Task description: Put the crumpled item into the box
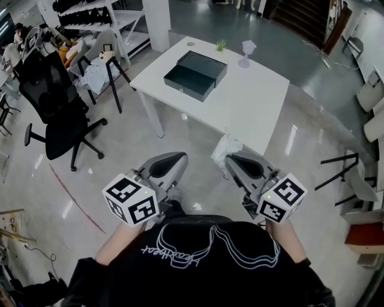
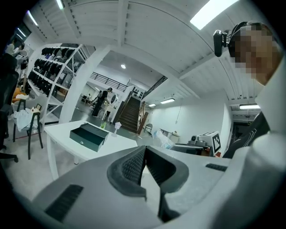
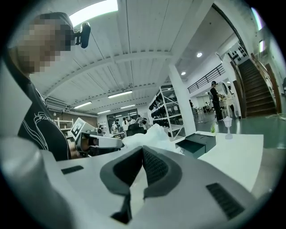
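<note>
With the fingers (image 3: 156, 169) of the right gripper (image 3: 143, 148) pressed tight together, pinches the crumpled white item (image 1: 225, 150) at their very tips and holds it up off the glossy grey floor (image 1: 120, 180). Carries nothing in the left gripper (image 2: 144, 146), with its fingers (image 2: 130, 166) closed pad against pad and only air beyond them. Holds the two grippers low, side by side and a little apart, tips aimed toward the white table (image 1: 258, 114) and marker cubes (image 1: 131, 199) nearest the black shirt (image 1: 204, 264). Stands back from that table. Places the crumpled item, in the head view, right against the table's near edge, just off the right gripper's tip; cannot tell whether over the tabletop or short of it. Finds the same item in the right gripper view as a pale, wrinkled bunch rising just past the closed tips. Has the dark box (image 1: 195, 75) lying open on the far half of the table, well apart from the item. Shows, past the box near the far edge, a small green plant (image 1: 221, 44) and a clear stemmed glass (image 1: 246, 51). Shows, left of the table, a black office chair (image 1: 57, 114) and a white shelving rack (image 1: 114, 18).
</note>
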`<state>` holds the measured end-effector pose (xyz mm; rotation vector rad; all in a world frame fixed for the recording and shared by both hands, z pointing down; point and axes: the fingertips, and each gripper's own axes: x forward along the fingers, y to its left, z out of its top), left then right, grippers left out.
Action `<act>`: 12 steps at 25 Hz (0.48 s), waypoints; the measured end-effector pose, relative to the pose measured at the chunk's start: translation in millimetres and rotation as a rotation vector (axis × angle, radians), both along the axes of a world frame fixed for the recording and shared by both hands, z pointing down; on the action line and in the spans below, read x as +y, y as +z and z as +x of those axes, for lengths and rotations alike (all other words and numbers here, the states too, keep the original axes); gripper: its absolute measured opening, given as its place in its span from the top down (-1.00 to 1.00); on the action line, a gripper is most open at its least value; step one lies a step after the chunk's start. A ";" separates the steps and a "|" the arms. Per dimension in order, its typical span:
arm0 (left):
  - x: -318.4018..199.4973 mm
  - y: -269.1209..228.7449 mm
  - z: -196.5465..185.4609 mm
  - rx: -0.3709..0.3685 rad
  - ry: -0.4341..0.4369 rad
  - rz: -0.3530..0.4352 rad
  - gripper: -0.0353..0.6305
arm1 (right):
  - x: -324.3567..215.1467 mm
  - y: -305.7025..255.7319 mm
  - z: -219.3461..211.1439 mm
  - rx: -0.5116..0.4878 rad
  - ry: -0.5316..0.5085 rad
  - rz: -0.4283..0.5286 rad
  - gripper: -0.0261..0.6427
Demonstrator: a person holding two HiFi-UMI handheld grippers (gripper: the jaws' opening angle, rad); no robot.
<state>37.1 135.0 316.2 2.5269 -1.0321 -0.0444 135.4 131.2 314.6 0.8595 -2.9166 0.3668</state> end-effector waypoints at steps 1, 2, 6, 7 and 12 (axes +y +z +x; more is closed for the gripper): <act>-10.7 0.7 -5.7 0.001 0.008 -0.004 0.88 | -10.6 1.9 -5.8 0.007 0.010 -0.006 0.91; -21.4 2.0 -12.0 0.002 0.017 -0.009 0.88 | -21.0 4.0 -11.9 0.014 0.021 -0.012 0.91; -65.9 6.4 -39.8 0.009 0.049 -0.036 0.88 | -60.9 12.5 -39.1 0.045 0.052 -0.045 0.91; -77.2 6.9 -46.4 0.009 0.057 -0.041 0.88 | -70.8 13.9 -45.7 0.056 0.060 -0.049 0.91; -129.2 15.8 -76.4 -0.011 0.098 -0.063 0.88 | -117.9 20.4 -75.1 0.096 0.104 -0.066 0.91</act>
